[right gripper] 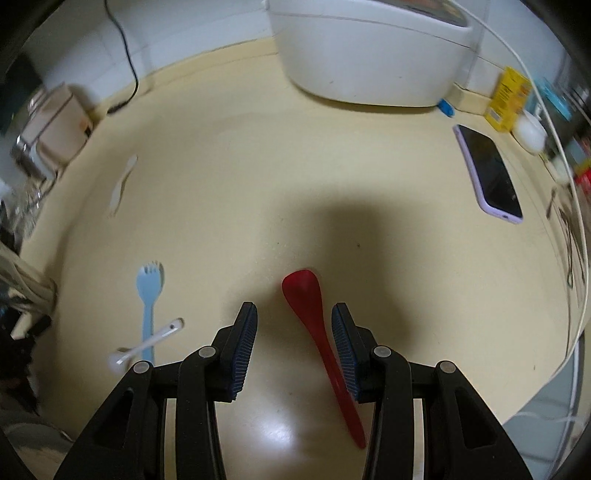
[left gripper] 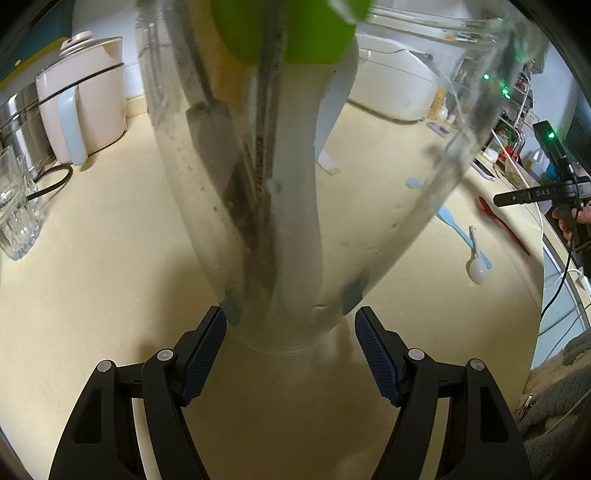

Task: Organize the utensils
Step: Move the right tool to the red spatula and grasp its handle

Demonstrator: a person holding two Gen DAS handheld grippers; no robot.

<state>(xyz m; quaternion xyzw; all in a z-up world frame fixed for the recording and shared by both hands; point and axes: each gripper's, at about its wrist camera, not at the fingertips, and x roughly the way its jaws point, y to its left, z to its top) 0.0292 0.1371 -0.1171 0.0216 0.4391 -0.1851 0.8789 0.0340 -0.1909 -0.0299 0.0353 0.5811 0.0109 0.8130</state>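
**Utensil sorting: glass steadied on the left, red spoon between the right jaws**

Left wrist view: The left gripper (left gripper: 290, 328) stands wide open on either side of the foot of a tall clear glass (left gripper: 295, 206) on the beige counter (left gripper: 110, 280). Both pads sit just beside the glass wall; firm contact cannot be confirmed. The glass holds several utensils upright, among them a green-headed one (left gripper: 280, 33) and a white-handled one (left gripper: 295, 229); others are dark and blurred. To the right lie a white spoon (left gripper: 477, 269) crossing a blue fork (left gripper: 461, 232), and a red spoon (left gripper: 504, 230) near the counter edge. The right gripper (left gripper: 517, 197) hangs above the red spoon, held by a hand (left gripper: 576, 221). A pink kettle (left gripper: 85, 103) stands at rear left.

Right wrist view: The right gripper (right gripper: 294, 314) points steeply down, jaws roughly half open and holding nothing. The red spoon (right gripper: 314, 332) lies flat between them, its handle close against the right pad. The blue fork (right gripper: 147, 306) and white spoon (right gripper: 147, 343) lie to the left, well apart. A phone (right gripper: 487, 173) lies at right; a white cooker (right gripper: 369, 55) stands behind.
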